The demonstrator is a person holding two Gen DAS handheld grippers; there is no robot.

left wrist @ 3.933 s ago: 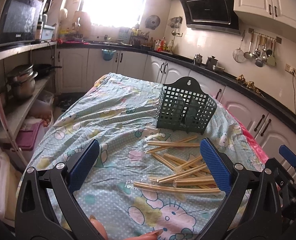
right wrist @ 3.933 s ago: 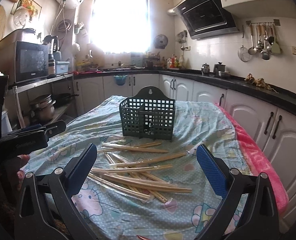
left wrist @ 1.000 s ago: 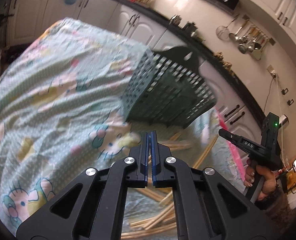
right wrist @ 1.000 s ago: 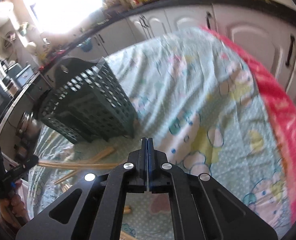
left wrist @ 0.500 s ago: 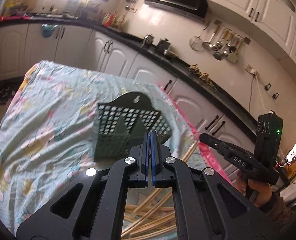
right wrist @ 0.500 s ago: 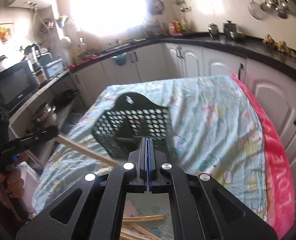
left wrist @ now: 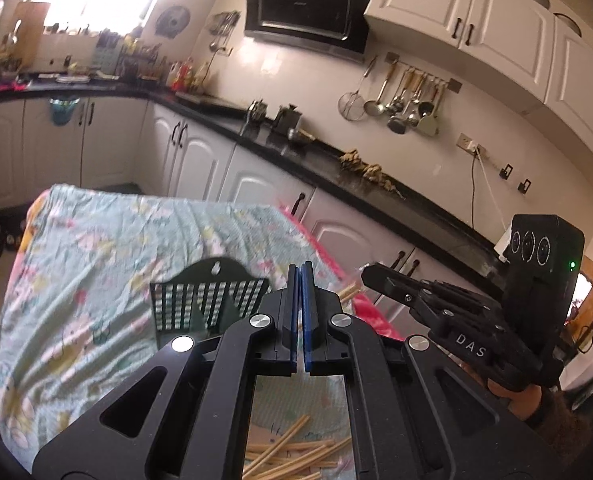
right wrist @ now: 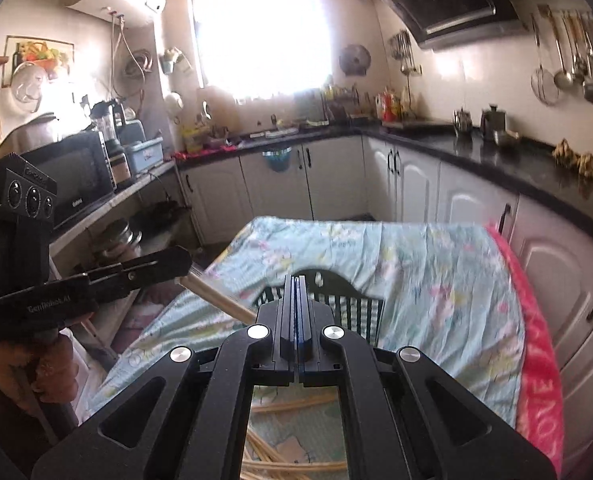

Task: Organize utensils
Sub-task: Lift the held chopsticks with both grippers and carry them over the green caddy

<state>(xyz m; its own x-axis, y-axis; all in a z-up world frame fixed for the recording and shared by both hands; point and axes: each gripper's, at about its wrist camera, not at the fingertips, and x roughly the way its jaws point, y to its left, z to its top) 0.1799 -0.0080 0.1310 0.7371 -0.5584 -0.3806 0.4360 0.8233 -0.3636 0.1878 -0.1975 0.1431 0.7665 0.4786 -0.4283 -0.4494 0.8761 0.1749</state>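
Observation:
A dark green slotted basket stands on the table's patterned cloth. Loose wooden chopsticks lie in a pile under both grippers. My left gripper is shut and held high above the table. In the right wrist view the left gripper has a chopstick sticking out of its tip, slanting down to the right. My right gripper is shut too. In the left wrist view the right gripper has a chopstick end just below its tip.
White cabinets under a black counter run along the right and far side. A shelf with a microwave stands at the left. A pink cloth edge marks the table's right side. A hand holds each gripper.
Both grippers have risen from just above the table and levelled out, each staying shut with a chopstick at its tip. The basket and the pile now sit lower in both views.

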